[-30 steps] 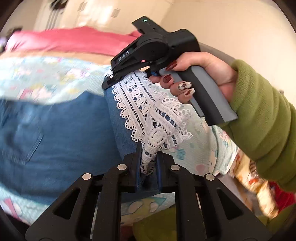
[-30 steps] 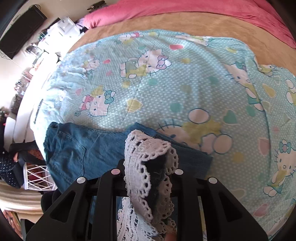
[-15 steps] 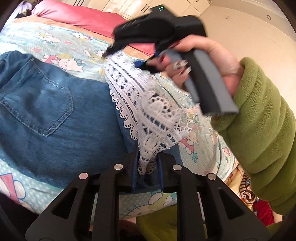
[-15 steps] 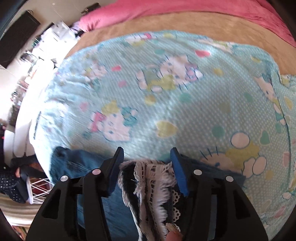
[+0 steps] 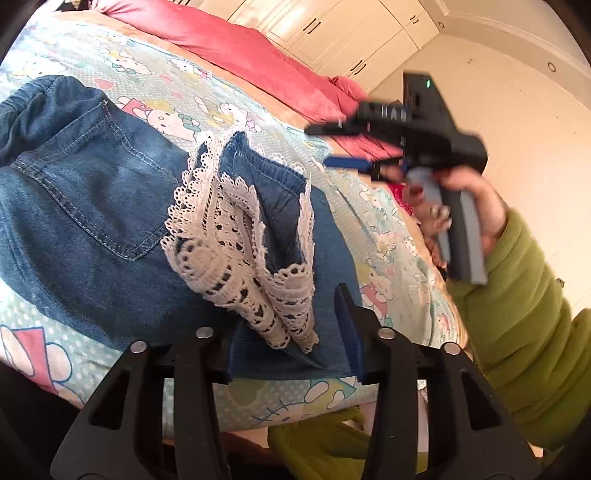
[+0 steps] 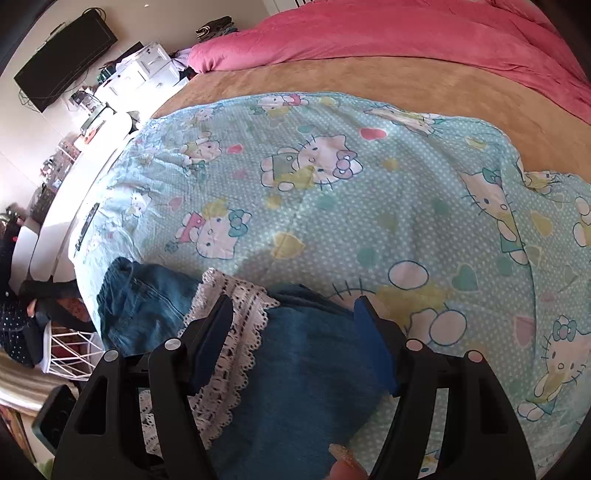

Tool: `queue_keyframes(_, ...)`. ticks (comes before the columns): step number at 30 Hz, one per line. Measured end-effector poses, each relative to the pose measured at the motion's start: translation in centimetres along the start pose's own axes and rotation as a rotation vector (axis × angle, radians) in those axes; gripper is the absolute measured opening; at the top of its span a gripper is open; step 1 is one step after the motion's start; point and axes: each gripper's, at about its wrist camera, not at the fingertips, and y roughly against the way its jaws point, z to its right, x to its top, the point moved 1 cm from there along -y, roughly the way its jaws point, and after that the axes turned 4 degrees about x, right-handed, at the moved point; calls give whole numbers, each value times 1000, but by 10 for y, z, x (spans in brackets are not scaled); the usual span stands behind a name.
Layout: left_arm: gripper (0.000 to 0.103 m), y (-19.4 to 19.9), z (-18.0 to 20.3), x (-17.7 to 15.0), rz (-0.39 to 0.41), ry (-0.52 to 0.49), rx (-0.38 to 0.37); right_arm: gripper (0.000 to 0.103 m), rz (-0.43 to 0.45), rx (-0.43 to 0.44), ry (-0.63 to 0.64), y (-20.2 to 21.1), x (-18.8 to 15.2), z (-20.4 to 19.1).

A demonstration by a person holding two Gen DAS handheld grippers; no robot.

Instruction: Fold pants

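Blue denim pants (image 5: 88, 206) lie folded on the Hello Kitty sheet (image 5: 166, 92), with their white lace hem (image 5: 236, 258) on top of the seat. My left gripper (image 5: 288, 339) is open just above the near edge of the folded leg, holding nothing. My right gripper (image 5: 351, 146) shows in the left wrist view, lifted above the bed, blurred. In the right wrist view the right gripper (image 6: 295, 332) is open over the denim (image 6: 306, 369) and lace hem (image 6: 240, 332), holding nothing.
A pink duvet (image 6: 406, 33) and a tan blanket (image 6: 369, 81) cover the far part of the bed. White drawers and a wall TV (image 6: 66, 51) stand to the left. A white wire basket (image 6: 70, 350) sits beside the bed. Wardrobe doors (image 5: 332, 29) are behind.
Both grippers have opened and let go of the lace hem. The hem now lies on the pants. The right gripper has lifted up and away to the right.
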Motion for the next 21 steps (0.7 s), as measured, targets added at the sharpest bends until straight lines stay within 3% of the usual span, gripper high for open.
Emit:
queue_keyframes(2, 48, 1, -2, 2, 6, 12, -1, 67, -5, -27, 12, -4, -7, 7)
queue_keyframes(4, 52, 3, -4, 4, 12, 31, 1, 67, -11, -61, 29, -8, -14, 15)
queue_keyframes(8, 50, 2, -14, 6, 3, 76, 40, 67, -36, -72, 41, -17, -24, 25)
queue_keyframes(9, 41, 2, -15, 6, -3, 82, 53, 67, -41, -75, 40, -18, -26, 27)
queue_keyframes(10, 6, 2, -17, 6, -13, 87, 47, 67, -47, -81, 35, -22, -28, 31)
queue_keyframes(14, 7, 10, -26, 10, -24, 104, 91, 67, -66, -167, 13, -33, -32, 44)
queue_keyframes(18, 13, 18, -44, 10, -54, 175, 119, 67, -29, -154, 18, -27, -37, 46)
queue_keyframes(21, 26, 36, -37, 14, -25, 126, 138, 67, 40, -121, 30, -8, -42, 41)
